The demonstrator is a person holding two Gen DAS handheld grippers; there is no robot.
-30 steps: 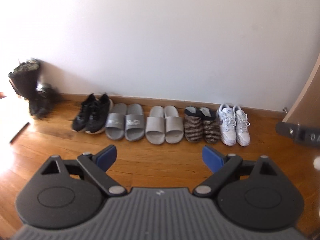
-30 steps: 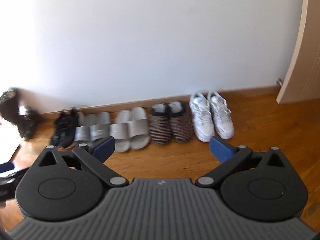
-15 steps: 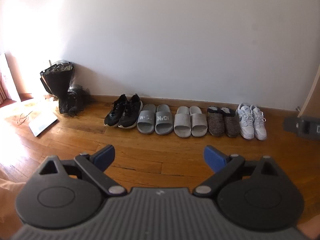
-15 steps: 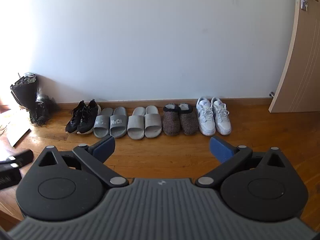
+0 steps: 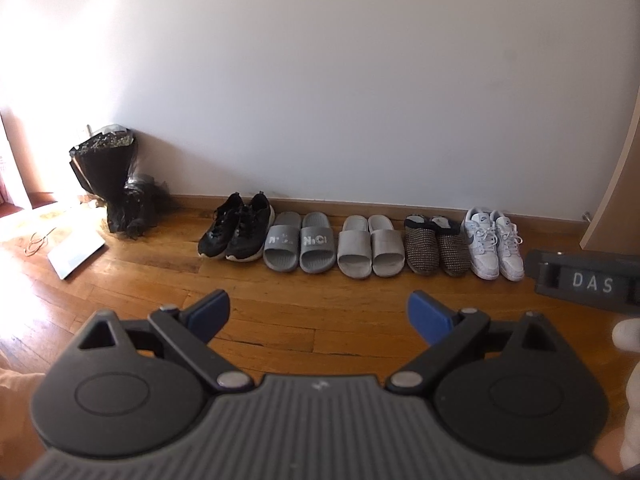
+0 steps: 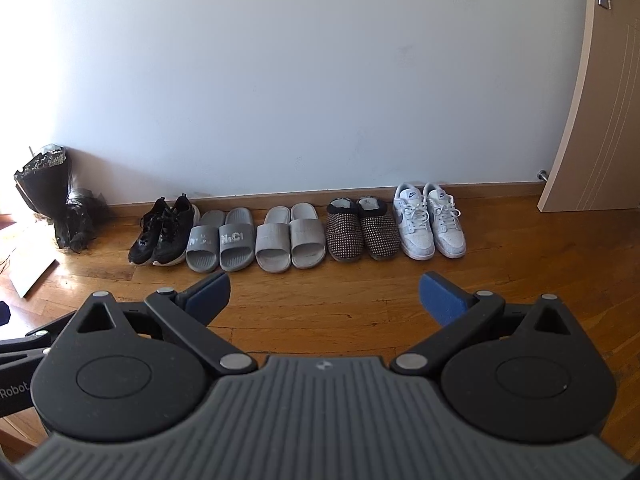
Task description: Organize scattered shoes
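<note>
Five pairs, black mesh trainers (image 6: 164, 232) through white leather sneakers (image 6: 430, 222), line the wall; my jaws gape, spread and empty; nothing looks left.

Both of your wrist cameras sit low, well back from the white wall (image 5: 340, 80), looking forward between spread blue-padded fingers across the wooden plank floor (image 6: 340, 300). They share the row of shoes along the skirting, black trainers (image 5: 236, 226) to white trainers (image 6: 430, 220). Your right view faces further right, taking in the pale wooden door (image 6: 600, 100); your left shows only that door's edge.
</note>
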